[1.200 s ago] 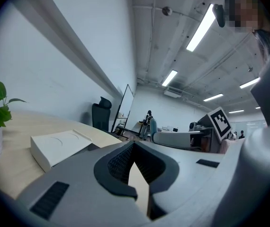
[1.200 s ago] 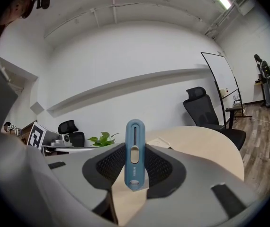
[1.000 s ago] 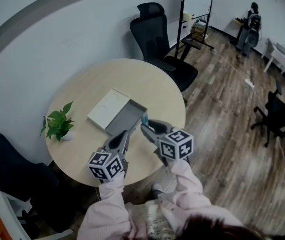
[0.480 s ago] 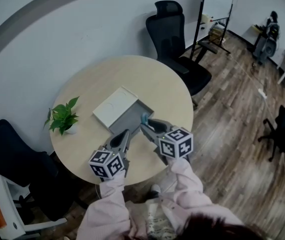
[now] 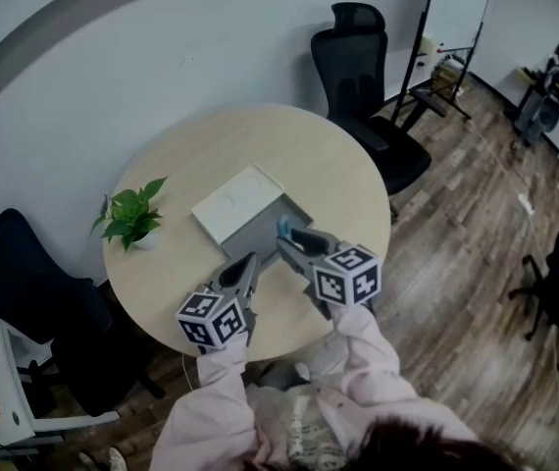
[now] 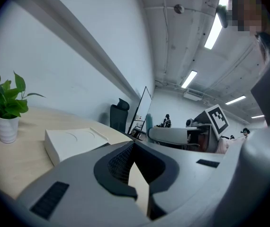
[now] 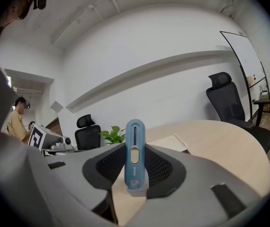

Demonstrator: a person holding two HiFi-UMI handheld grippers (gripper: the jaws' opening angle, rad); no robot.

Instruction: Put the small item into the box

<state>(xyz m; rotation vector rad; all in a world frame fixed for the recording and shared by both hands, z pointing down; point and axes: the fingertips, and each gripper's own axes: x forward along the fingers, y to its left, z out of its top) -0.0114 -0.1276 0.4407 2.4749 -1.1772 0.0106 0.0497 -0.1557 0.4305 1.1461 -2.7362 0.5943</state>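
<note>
- Nearest, at the lower centre of the head view, is the left gripper. In its own view the pads meet at the tips and nothing is between them, so it is closed and empty.
- Just right of it, the right gripper is clamped on the small blue item. The item stands upright between the ribbed pads and is taken at its lower half.
- I judge the item to be light, stiff plastic with a smooth shell, so it could slip or tilt. The flat sides, low on the body, look like the good place to hold it.
- There is small print under its pale oval button, but it is too small to read. The gripper cubes carry only square markers, no words.
- In the head view the item is at the right-hand edge of the open grey box; I cannot tell if it is over the inside.
- The white lid lies touching the box, towards the upper left.
- Farther left on the round table stands a potted plant.
</note>
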